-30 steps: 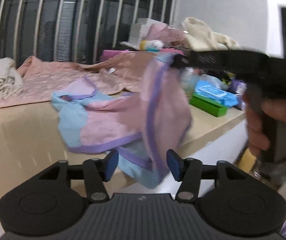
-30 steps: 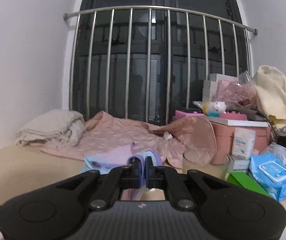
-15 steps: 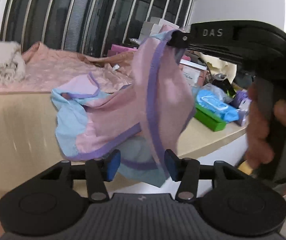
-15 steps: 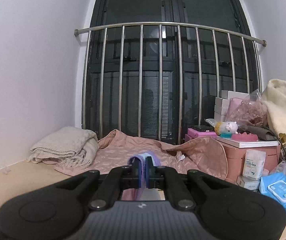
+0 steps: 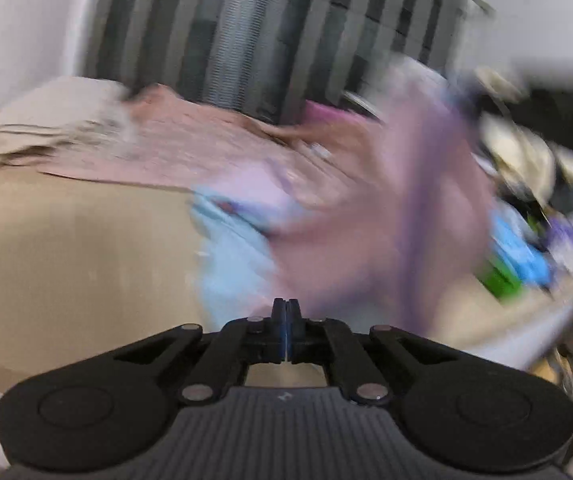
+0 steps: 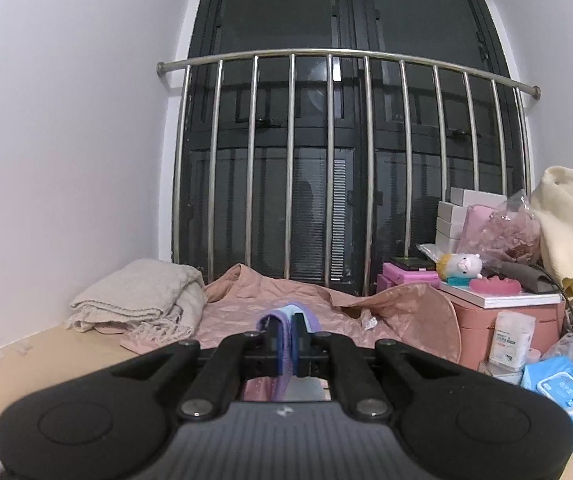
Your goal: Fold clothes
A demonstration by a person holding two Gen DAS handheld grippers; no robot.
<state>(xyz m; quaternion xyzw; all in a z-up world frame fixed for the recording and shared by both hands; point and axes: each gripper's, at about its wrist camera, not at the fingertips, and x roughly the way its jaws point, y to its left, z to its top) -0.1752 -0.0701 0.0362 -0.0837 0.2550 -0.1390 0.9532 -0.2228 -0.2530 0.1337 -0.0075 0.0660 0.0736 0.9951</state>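
Observation:
A small pink and light-blue garment with purple trim point(image 5: 350, 240) hangs over the tan tabletop point(image 5: 66, 264), lifted at its right end; the left wrist view is motion-blurred. My left gripper point(image 5: 285, 312) is shut at the garment's lower edge; whether cloth is between the pads is not visible. My right gripper point(image 6: 285, 332) is shut on a fold of the garment's purple and blue trim point(image 6: 286, 316) and holds it high above the table.
A pink quilted cloth point(image 6: 286, 304) and a folded beige blanket point(image 6: 142, 300) lie at the back by the metal window bars point(image 6: 326, 168). Pink boxes point(image 6: 506, 320), a plush toy point(image 6: 460, 264), a cream cloth point(image 6: 570, 224) and blue wipes point(image 6: 558, 388) crowd the right side.
My left gripper has closed from open and swung leftward at the garment's lower edge. My right gripper has risen, lifting the held trim higher.

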